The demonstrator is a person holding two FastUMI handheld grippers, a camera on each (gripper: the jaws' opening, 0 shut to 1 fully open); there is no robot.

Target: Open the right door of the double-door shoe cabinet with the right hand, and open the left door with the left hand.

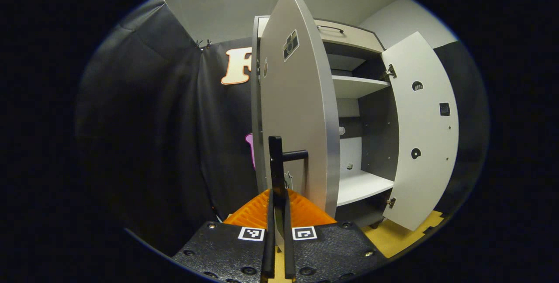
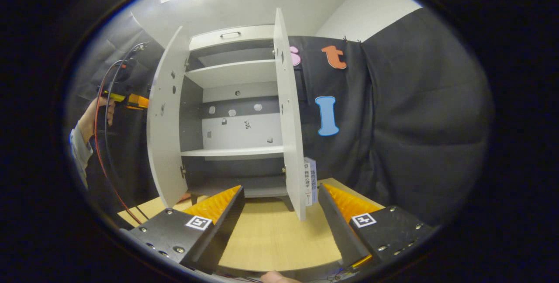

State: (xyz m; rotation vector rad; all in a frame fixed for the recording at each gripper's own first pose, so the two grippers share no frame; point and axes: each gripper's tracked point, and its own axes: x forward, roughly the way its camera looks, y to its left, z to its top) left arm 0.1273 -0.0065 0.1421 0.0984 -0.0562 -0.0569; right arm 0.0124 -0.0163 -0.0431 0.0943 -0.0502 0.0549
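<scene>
The shoe cabinet (image 1: 349, 38) stands with both doors swung out. I see the left door (image 1: 297, 112) nearly edge-on, close in front of me. My left gripper (image 1: 278, 200) is shut on its black bar handle (image 1: 275, 160), the bar running upright between the fingers. The right door (image 1: 423, 134) hangs wide open farther off. In the right gripper view the right door (image 2: 290, 121) stands edge-on just ahead, and my right gripper (image 2: 279, 213) is open with nothing in it, a short way before that door's lower edge. The left door (image 2: 168, 121) shows at the left.
Inside the cabinet are bare white shelves (image 2: 236, 152). A hand (image 2: 94, 117) holds the other gripper (image 2: 129, 99) behind the left door, with cables hanging from it. A small labelled box (image 2: 310, 180) stands by the right door. The wooden floor (image 2: 270, 235) lies under my right gripper.
</scene>
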